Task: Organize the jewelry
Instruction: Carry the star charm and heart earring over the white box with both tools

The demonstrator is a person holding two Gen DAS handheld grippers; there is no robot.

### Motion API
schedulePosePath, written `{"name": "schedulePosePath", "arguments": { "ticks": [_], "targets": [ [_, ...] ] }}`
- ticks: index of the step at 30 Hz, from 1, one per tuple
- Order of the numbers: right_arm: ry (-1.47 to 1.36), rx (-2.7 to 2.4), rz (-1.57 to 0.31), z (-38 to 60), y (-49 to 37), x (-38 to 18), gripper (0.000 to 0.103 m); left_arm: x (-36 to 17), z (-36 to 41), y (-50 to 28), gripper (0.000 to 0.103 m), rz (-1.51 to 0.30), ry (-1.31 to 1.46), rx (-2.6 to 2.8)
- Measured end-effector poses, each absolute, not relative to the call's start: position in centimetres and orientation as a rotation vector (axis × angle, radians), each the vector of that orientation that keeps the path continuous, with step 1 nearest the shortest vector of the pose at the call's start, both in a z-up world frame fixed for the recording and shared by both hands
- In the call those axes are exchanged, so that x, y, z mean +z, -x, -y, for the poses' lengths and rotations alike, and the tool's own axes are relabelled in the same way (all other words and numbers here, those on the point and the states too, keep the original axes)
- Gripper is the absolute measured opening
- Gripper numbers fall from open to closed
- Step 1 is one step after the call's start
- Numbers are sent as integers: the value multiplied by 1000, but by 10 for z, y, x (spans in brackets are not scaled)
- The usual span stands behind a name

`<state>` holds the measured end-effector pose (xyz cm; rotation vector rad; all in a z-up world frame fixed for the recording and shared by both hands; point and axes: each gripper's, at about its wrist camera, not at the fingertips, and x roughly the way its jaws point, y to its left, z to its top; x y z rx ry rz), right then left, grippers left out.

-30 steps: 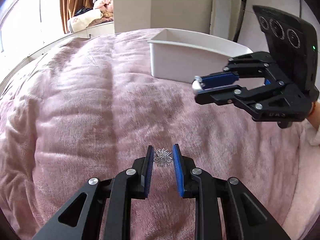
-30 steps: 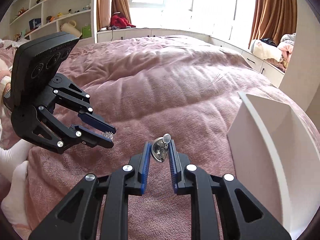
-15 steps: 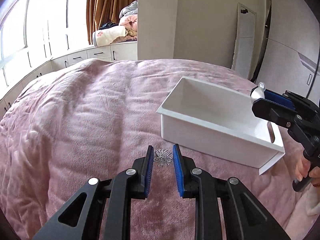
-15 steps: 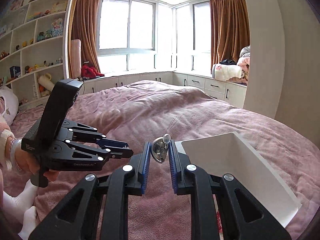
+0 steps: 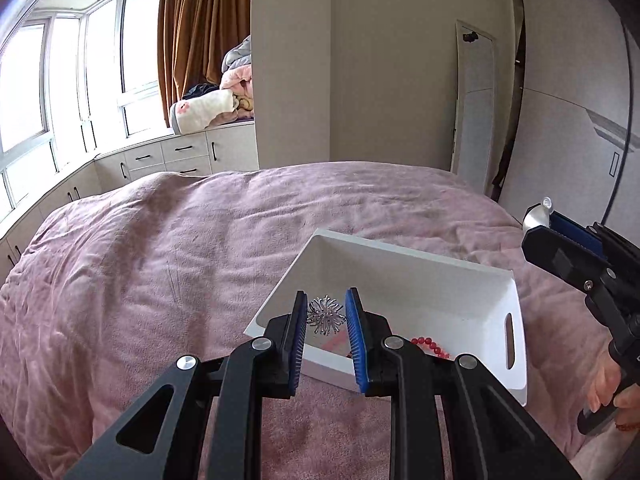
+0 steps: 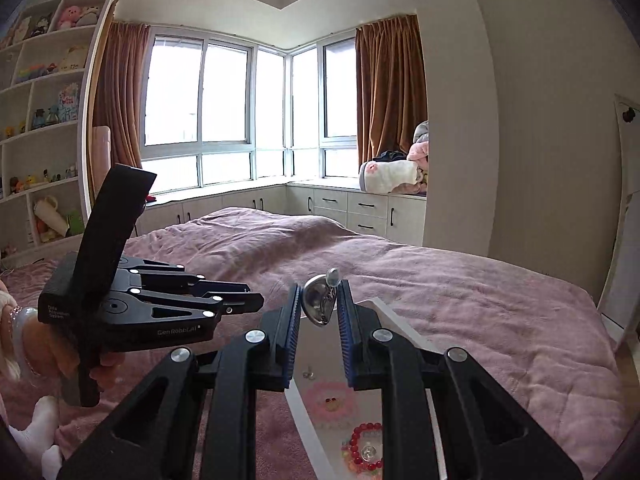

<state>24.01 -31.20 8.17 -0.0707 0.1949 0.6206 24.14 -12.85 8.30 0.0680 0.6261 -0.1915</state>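
Left wrist view: the left gripper (image 5: 326, 316) pinches a spiky silver ornament (image 5: 325, 314) above the near corner of the white bin (image 5: 404, 252); bare pink bedspread (image 5: 140, 264) lies to its left. The right gripper (image 6: 318, 306) clasps a silver teardrop earring (image 6: 317, 303), long axis upright, post on top. Only the right wrist view shows the red bead bracelet (image 6: 362, 450) as a full ring beneath its fingers.

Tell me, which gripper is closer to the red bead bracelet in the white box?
Left, probably. The left gripper hangs over the white box just beside the red bead bracelet. The right gripper is off past the box's far side.
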Motion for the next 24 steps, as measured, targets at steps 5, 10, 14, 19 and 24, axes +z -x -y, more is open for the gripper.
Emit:
{"name": "schedulePosePath", "arguments": {
  "ticks": [5,10,14,19,24],
  "targets": [
    [61,556,-207,330,-248,80,19,83,158,-252,25,-630,-82,-205],
    [31,514,-258,344,-262,71,19,84,179,-263,25,-626,-84,-204],
    [73,460,-273,345,-269,65,19,81,187,-277,25,-635,-78,-184],
    [99,423,-325,345,-281,51,19,63,187,-302,25,-680,-42,-119],
    [118,388,-368,346,-291,42,19,38,184,-318,25,-754,-2,-84]
  ]
}}
